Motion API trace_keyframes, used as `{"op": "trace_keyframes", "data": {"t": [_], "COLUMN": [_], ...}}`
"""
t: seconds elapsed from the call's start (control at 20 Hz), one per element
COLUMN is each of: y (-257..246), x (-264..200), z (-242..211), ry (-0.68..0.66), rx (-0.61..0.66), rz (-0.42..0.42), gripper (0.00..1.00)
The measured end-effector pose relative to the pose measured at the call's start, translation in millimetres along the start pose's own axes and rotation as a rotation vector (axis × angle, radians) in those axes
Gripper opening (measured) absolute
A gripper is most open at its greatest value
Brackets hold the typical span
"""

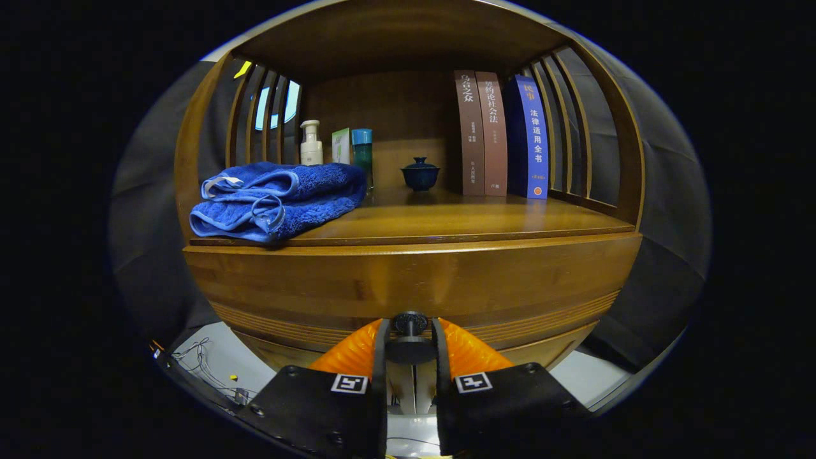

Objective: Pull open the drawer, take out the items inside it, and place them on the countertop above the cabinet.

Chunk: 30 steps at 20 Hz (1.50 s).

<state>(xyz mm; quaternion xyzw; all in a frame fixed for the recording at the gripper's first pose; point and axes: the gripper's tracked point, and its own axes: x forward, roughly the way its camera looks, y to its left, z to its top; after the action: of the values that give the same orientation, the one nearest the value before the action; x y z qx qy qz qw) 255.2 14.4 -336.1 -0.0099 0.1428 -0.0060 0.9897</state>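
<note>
Gripper (410, 341) is pinched on the small dark round drawer knob (409, 324); both fingers (357, 350) press its stem and disc from either side. The knob sits on the brown wooden drawer front (408, 287) of the cabinet, which looks closed, flush under the polished wooden countertop (459, 220). The drawer's contents are hidden behind it.

On the countertop: a folded blue towel (277, 199) at the front left corner; behind it a white pump bottle (311, 144), a pale green box (341, 146) and a teal-capped bottle (362, 153); a dark blue lidded tea cup (420, 173) mid-shelf; three upright books (500, 135), two brown and one blue, to the right.

Step in hand, judged: pulling the drawer open. Advice: hold the pinch firm and draw straight back along the drawer's travel, level, with no twist or lift, so the knob does not slip from the fingers or the drawer bind. Open far enough to expose the contents. Bare counter between towel and books looks the best placing spot.
</note>
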Motion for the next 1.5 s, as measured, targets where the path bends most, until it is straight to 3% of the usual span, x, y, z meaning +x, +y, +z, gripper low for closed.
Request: {"op": "trace_keyframes", "data": {"t": [0.65,1.35,1.5], "y": [-5.2,-8.1,-11.9], "x": [-119.3,-156.3,-162.9], "z": [-34.1,-56.8,-49.1], "ry": [-0.006,0.018,-0.001], "rx": [0.029,0.031,0.061], "rz": [0.014,0.011,0.015], "gripper": [0.35,0.35,0.67]}}
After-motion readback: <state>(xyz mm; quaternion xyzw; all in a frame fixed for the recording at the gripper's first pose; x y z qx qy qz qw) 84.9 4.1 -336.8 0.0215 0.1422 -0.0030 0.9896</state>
